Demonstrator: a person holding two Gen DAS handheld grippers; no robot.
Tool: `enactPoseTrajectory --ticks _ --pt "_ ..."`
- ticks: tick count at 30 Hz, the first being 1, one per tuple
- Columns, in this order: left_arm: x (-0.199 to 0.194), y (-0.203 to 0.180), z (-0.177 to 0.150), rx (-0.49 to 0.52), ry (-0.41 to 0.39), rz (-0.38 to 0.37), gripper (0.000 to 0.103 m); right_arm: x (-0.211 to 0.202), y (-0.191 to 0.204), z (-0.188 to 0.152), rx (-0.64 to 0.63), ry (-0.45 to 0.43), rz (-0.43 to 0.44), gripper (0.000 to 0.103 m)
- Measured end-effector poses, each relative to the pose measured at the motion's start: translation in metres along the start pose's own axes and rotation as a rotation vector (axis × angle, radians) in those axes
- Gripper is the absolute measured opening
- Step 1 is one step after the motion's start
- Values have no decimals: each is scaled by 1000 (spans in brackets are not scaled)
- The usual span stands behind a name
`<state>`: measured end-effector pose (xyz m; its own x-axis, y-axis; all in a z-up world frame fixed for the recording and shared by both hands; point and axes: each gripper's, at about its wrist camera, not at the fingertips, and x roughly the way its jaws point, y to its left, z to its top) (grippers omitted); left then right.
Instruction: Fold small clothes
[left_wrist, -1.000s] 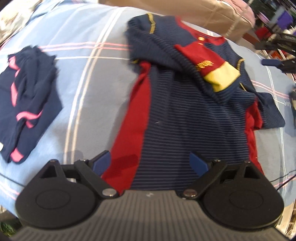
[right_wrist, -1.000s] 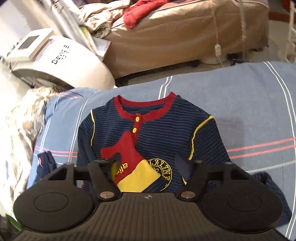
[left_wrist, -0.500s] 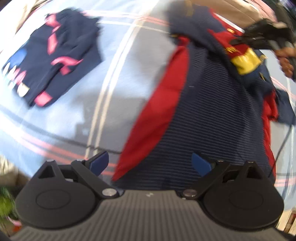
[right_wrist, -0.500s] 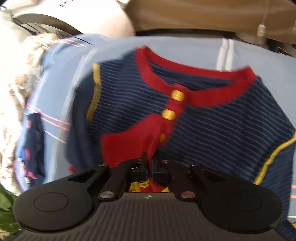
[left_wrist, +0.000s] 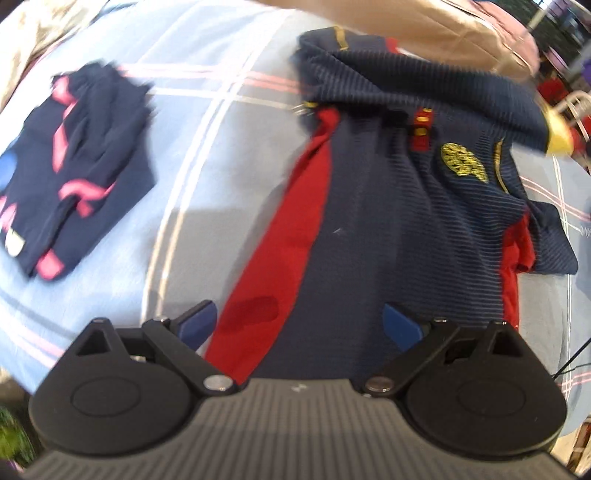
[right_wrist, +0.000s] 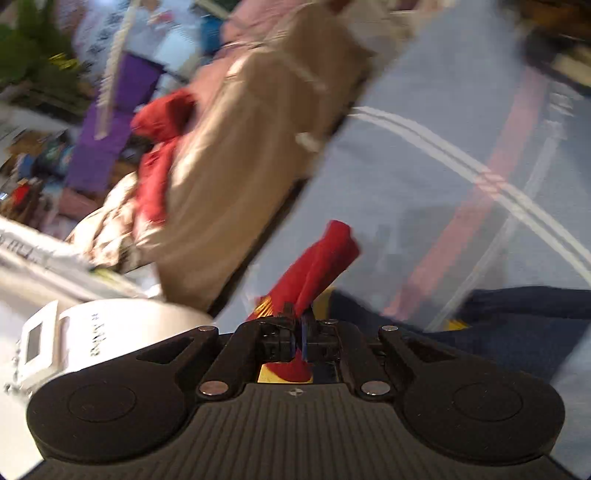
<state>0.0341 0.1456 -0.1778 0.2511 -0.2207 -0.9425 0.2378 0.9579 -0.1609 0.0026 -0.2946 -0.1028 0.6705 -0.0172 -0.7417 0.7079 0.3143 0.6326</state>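
A navy striped child's shirt with red side panels, gold buttons and a gold crest lies on the blue bedsheet. Its left sleeve is stretched across the chest toward the right, ending in a yellow cuff. My left gripper hovers open over the shirt's hem, one finger beside the red panel. In the right wrist view my right gripper is shut on the sleeve's red and yellow cuff, which sticks up between the jaws above navy cloth.
A folded navy and pink garment lies on the sheet to the left. Beyond the bed stand a tan covered couch with a red cloth on it and a white machine. Clutter fills the far background.
My right gripper closed on the cuff that lay on the chest and swung it out to the right, rolling over. The sleeve now stretches across the shirt. My left gripper stays open over the hem.
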Motion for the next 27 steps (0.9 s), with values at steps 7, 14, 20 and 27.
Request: enactPoseTrajectory --ticks 7,14,20,27 --pt "1 -36 36 191 -211 88 92 -3 -55 -18 123 20 -43 6" --pt "39 -58 83 456 -375 221 66 -3 -19 -26 -8 -6 -8 6" --pt "82 -54 111 473 -313 157 51 -1 -12 -27 -99 -16 -11 8" --pt "116 -54 129 452 -297 129 33 0 -9 -29 -136 -17 -14 9"
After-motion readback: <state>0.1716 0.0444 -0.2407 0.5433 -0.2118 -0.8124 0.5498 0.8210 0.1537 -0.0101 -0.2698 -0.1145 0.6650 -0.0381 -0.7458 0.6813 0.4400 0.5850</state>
